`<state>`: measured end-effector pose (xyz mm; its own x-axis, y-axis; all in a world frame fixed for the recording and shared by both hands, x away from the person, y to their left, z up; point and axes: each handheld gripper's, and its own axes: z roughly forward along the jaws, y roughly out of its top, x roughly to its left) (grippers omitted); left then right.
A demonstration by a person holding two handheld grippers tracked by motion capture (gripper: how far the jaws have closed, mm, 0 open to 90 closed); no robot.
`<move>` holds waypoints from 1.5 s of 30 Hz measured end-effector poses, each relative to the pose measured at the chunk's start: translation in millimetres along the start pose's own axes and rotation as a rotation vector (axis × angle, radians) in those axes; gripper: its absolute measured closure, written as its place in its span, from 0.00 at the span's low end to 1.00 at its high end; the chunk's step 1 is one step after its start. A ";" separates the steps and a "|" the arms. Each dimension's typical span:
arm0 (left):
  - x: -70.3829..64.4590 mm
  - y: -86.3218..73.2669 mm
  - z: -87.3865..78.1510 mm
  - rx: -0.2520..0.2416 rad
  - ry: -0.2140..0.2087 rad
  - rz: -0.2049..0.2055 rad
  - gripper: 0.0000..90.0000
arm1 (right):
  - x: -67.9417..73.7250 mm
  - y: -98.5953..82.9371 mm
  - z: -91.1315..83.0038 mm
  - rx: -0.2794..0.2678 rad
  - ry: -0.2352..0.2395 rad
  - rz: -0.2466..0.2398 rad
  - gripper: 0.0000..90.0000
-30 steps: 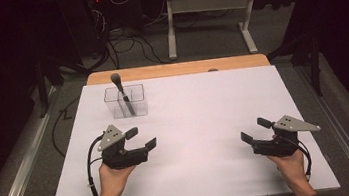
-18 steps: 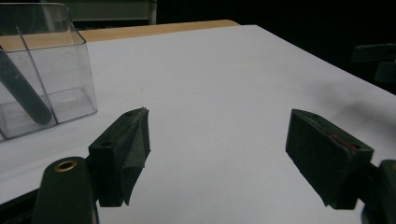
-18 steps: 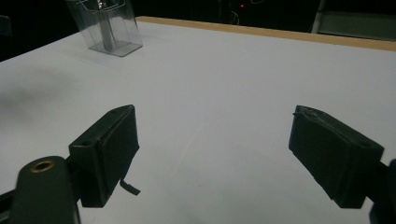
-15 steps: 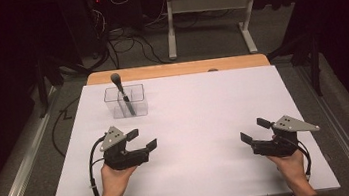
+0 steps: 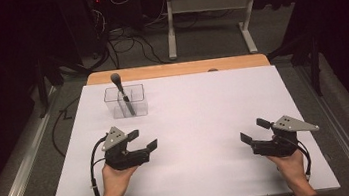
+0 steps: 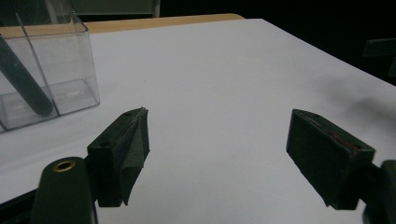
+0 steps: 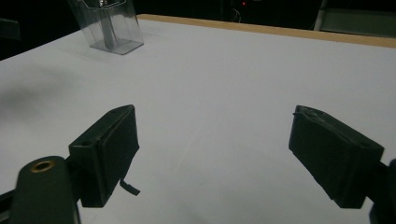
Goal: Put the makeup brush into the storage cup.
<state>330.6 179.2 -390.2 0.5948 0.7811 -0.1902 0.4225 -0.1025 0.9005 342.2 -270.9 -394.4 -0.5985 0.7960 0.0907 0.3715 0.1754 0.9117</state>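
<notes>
Resting apart, both claws gaping: left claw (image 5: 142, 138), right claw (image 5: 252, 130).

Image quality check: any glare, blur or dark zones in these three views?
High view: white table evenly lit, surroundings nearly black. Left gripper view: near tongs soft, clear box shows pale reflections, soft shadow at right. Right gripper view: tongs blurred, box small but readable, background dark.
</notes>
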 end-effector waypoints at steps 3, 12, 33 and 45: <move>-0.3 -0.7 2.0 0.009 -0.001 0.008 0.24 | 0.0 0.0 -0.1 0.001 0.000 0.002 0.19; 0.9 -3.0 5.1 0.014 0.009 0.012 0.24 | 0.0 -0.2 0.1 0.003 0.000 0.001 0.19; -1.3 -7.1 8.7 0.025 0.054 0.054 0.24 | 1.8 -0.3 -1.5 0.009 -0.001 0.004 0.19; -0.4 -6.4 6.1 0.014 0.051 0.038 0.24 | 1.6 -0.2 -1.2 0.007 0.004 -0.005 0.19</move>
<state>331.8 175.8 -398.3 0.5751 0.8069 -0.1349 0.4095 -0.1412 0.9013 340.3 -270.4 -394.0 -0.6033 0.7926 0.0882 0.3734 0.1831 0.9094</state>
